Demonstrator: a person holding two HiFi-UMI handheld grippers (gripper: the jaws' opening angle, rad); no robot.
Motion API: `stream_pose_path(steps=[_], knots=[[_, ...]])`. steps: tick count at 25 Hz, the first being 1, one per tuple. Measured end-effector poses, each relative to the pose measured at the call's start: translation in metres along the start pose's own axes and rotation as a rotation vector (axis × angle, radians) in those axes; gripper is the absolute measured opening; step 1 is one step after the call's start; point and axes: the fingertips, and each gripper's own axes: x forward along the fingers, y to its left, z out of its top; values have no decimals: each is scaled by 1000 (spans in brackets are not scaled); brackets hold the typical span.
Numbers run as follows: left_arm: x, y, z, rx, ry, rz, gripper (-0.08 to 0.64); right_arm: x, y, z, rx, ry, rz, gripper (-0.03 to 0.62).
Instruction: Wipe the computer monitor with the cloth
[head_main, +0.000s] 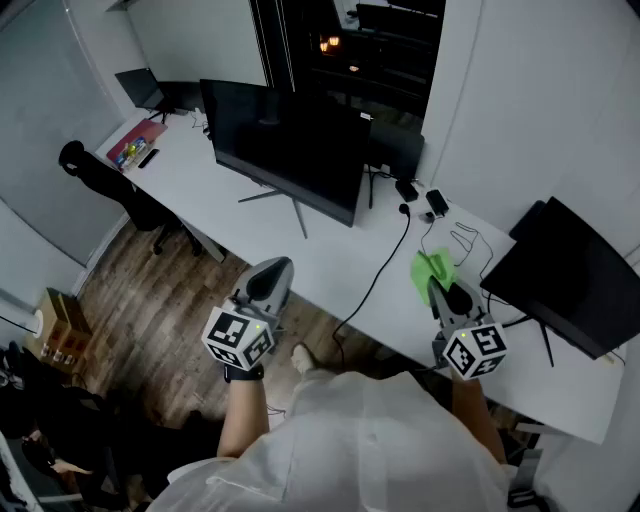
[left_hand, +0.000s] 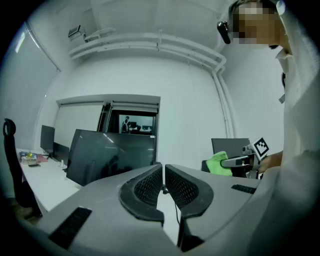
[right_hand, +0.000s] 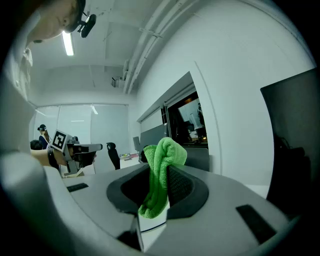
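- Head view: monitor stands upright on the desk, well apart from both grippers.
- Left gripper: jaws all but together, nothing between them.
- Right gripper: jaws clamped on the green cloth, held above the desk's near edge.

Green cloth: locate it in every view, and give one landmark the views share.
Head view: lower right, the cloth sits in the right gripper.
Left gripper view: right of centre, at the right gripper's tip.
Right gripper view: centre, clamped between the jaws.
Shared landmark: the chair, upper left in the head view, far left in the left gripper view, left of the cloth in the right gripper view.
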Motion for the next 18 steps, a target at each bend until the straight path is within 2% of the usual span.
stream_pose_path(steps=[14,18], knots=[[-2,-11,-5,0,18,-42,29,-7,11,-10,17,17,-4,71],[-6,-8,-4,2,16,-36,29,-5,14,-6,45,-11,13,71]])
